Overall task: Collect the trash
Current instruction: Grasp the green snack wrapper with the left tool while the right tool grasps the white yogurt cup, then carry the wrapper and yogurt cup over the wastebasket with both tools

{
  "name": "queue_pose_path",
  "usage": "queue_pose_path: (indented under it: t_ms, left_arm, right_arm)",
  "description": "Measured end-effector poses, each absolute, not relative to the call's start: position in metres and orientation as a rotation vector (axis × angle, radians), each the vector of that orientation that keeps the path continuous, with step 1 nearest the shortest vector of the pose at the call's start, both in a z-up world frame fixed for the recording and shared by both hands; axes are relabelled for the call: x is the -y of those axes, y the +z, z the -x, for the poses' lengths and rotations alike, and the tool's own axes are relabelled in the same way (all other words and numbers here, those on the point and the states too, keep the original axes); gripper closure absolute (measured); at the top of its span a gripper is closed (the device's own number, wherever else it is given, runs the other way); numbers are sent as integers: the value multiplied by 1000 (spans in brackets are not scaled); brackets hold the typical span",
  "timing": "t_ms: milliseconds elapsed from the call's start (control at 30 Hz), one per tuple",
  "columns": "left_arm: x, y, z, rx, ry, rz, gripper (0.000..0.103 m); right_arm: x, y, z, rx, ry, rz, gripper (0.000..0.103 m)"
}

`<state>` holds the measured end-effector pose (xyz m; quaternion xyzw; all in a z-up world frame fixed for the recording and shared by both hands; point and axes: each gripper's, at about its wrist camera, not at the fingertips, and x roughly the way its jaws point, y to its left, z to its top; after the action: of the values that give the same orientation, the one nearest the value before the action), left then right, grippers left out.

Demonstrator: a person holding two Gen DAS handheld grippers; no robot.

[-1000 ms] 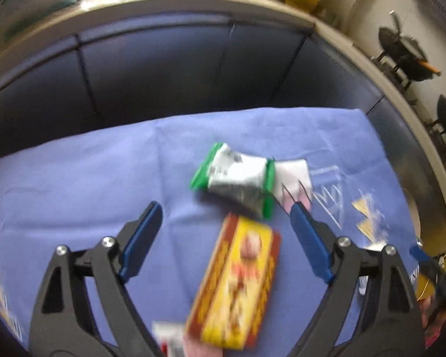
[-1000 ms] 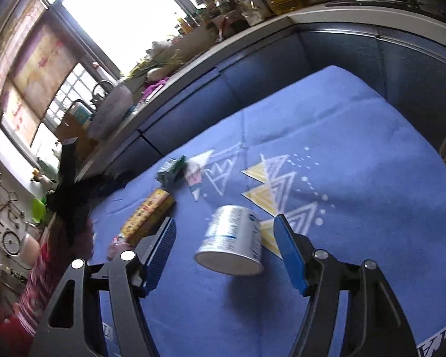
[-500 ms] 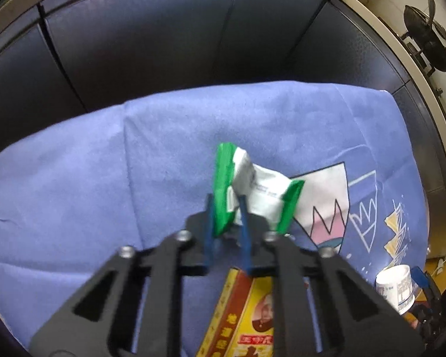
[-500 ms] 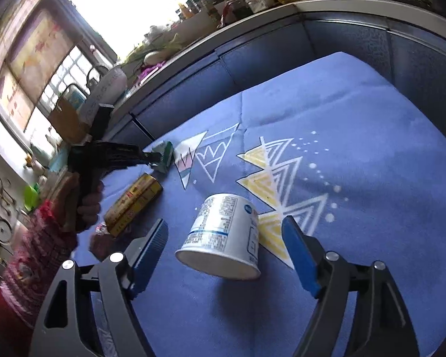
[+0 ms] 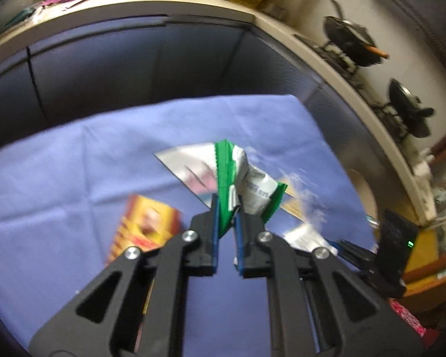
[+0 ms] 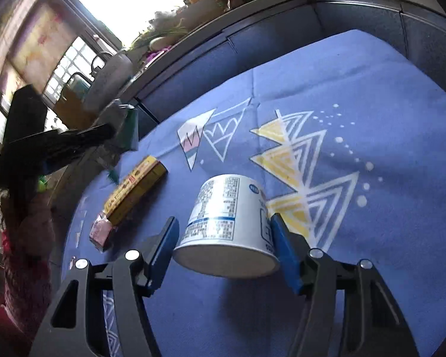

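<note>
Trash lies scattered on a blue cloth (image 6: 356, 83) printed with white and yellow triangles, spread over the desk. In the left wrist view, the left hand-held gripper (image 5: 225, 208) has its blue-padded jaws pinched tight on a crumpled green-and-white foil wrapper (image 5: 246, 178), gripping its green sealed edge; the wrapper sticks up past the fingertips toward twelve o'clock and appears lifted clear of the cloth. At about nine o'clock from that gripper, a flat yellow-and-red cardboard box (image 5: 145, 223) lies on the cloth, blurred.

In the right wrist view, the right hand-held gripper (image 6: 223, 235) straddles a white paper cup (image 6: 226, 223) with blue print, which lies on its side with its round end facing the camera. The jaws are closing around it: the right pad looks to be against the cup's wall, while whether the left pad touches it cannot be told. At ten o'clock from the cup lies the yellow-and-red box, with a small pink packet (image 6: 101, 233) touching its near end. Farther out at ten o'clock the left gripper shows as a dark shape carrying the wrapper above the cloth's edge, and a pink patterned sleeve (image 6: 23, 253) runs along the left border.
</note>
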<state>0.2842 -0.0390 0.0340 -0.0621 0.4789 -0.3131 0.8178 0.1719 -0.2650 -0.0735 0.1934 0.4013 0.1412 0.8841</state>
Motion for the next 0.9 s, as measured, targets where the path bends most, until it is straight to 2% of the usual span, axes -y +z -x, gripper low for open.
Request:
queue_pose_path:
  t_ms: [400, 567, 900]
  left_arm:
    - [99, 11, -205, -1036, -768, 167, 95]
    - [148, 5, -172, -1046, -805, 81, 95]
    - [227, 21, -132, -954, -791, -104, 94]
  right_arm:
    - [314, -56, -97, -727, 225, -450, 43]
    - [354, -57, -64, -679, 157, -513, 43]
    - [413, -62, -13, -605, 70, -617, 43]
